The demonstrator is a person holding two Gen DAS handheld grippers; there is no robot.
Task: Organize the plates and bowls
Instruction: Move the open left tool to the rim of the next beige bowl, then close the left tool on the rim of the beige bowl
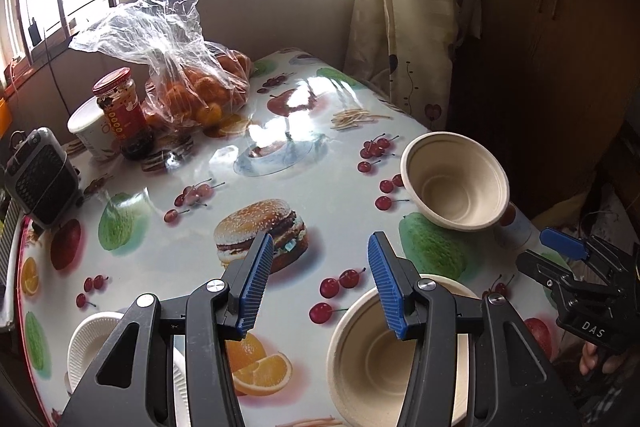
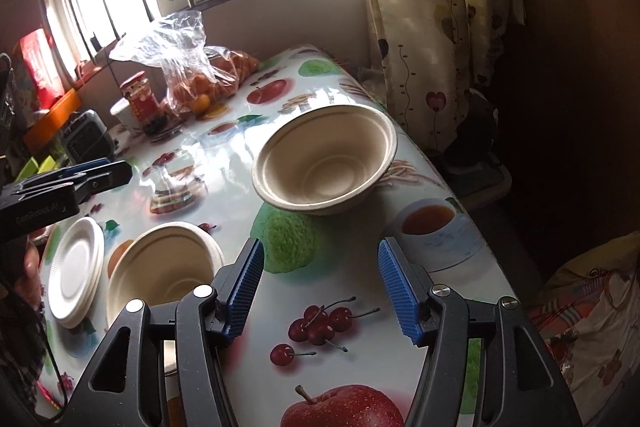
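Note:
Two beige paper bowls stand on the fruit-print table. The far bowl (image 1: 456, 183) (image 2: 326, 163) sits near the right edge. The near bowl (image 1: 376, 355) (image 2: 160, 267) sits at the front, partly under my left gripper's right finger. A stack of white paper plates (image 1: 86, 343) (image 2: 76, 271) lies left of it. My left gripper (image 1: 320, 287) is open and empty above the table's front. My right gripper (image 2: 320, 291) is open and empty, short of the far bowl; it also shows in the left wrist view (image 1: 576, 267).
At the back left stand a bag of oranges (image 1: 196, 83), a red-lidded jar (image 1: 124, 115), a white cup (image 1: 90, 131) and a small grey heater (image 1: 40, 175). A curtain (image 1: 404, 7) hangs beyond the table's far right corner. The table's right edge (image 2: 472, 203) drops off beside the far bowl.

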